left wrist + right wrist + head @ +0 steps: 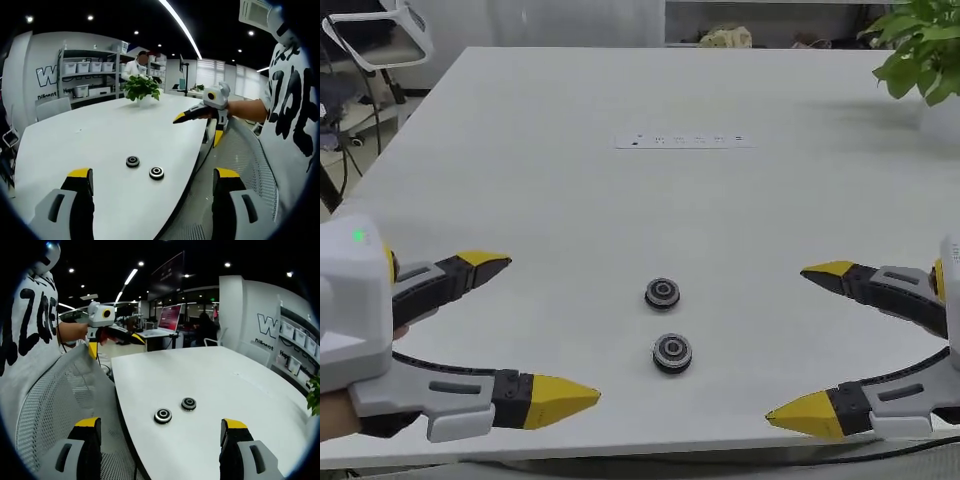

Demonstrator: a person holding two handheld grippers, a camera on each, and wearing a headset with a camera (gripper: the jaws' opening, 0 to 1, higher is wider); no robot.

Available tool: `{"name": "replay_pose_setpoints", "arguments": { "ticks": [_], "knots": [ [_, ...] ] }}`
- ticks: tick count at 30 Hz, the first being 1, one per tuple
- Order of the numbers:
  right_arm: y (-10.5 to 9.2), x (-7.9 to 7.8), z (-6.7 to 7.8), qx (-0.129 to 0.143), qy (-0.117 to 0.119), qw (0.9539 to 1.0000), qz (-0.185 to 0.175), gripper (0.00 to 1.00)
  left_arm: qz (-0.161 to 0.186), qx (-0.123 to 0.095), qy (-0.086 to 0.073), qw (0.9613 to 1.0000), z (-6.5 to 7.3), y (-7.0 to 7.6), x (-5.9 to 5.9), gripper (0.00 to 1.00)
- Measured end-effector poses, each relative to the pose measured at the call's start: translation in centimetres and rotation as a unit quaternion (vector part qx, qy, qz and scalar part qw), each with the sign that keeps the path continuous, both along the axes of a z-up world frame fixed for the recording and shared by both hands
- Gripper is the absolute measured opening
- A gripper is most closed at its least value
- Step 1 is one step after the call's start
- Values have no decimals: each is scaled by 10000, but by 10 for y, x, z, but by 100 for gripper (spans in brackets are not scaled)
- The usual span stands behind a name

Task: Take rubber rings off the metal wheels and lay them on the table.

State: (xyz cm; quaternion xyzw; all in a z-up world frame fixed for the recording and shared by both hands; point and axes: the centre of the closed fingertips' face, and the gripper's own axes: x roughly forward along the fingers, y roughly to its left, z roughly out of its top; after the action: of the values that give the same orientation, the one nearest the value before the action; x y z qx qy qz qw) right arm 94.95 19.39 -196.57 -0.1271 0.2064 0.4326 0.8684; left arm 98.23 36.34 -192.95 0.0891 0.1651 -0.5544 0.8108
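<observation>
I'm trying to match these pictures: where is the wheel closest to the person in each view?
Head view: nearer wheel low centre, below its twin.
Left gripper view: nearer wheel lower centre, right of its twin.
Right gripper view: nearer wheel lower centre, left of its twin.
Shared landmark: the twin, always beside it.

Brightness: the head view is bright and even; the white tabletop (620,200) looks pale, almost washed out at its far edge.
Light source: from above; round ceiling spots (90,17) and a long light strip (180,25) show in the left gripper view.
Shadows: soft and short; a small dark one under the near wheel (672,353), a faint one beside the plant (920,45) at the far right corner.
Glare: the windows (205,72) are overexposed.
Distortion: both gripper views bend strongly; the tabletop edges curve.
Focus: middle sharp, borders softer.
</observation>
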Motion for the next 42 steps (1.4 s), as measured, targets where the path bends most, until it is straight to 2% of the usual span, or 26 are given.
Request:
{"name": "replay_pose_setpoints", "arguments": {
  "ticks": [5,9,13,21,26,31,35,42],
  "knots": [
    [-1,0,-2,-20,21,10000,92,99,54,31,-2,10000,-1,0,0,99],
    [-4,3,-3,3,25,9999,107,99,120,-66,113,9998,0,-1,-1,99],
    [-3,2,-3,10,41,9998,176,99,165,2,59,9998,0,-1,1,99],
    [-5,4,-4,0,63,9997,246,99,185,-19,23,9998,2,-8,3,99],
    [-7,5,-1,48,6,9999,142,99,91,24,58,9999,-2,-10,2,99],
    [-4,1,-3,55,58,9999,136,99,79,-39,-13,10000,2,-11,6,99],
    [-2,1,-5,3,62,9999,143,99,64,-49,11,10000,-1,-11,5,99],
    [-1,5,-2,70,13,10000,67,99,-1,7,45,10000,-4,-8,7,98]
  ]
}}
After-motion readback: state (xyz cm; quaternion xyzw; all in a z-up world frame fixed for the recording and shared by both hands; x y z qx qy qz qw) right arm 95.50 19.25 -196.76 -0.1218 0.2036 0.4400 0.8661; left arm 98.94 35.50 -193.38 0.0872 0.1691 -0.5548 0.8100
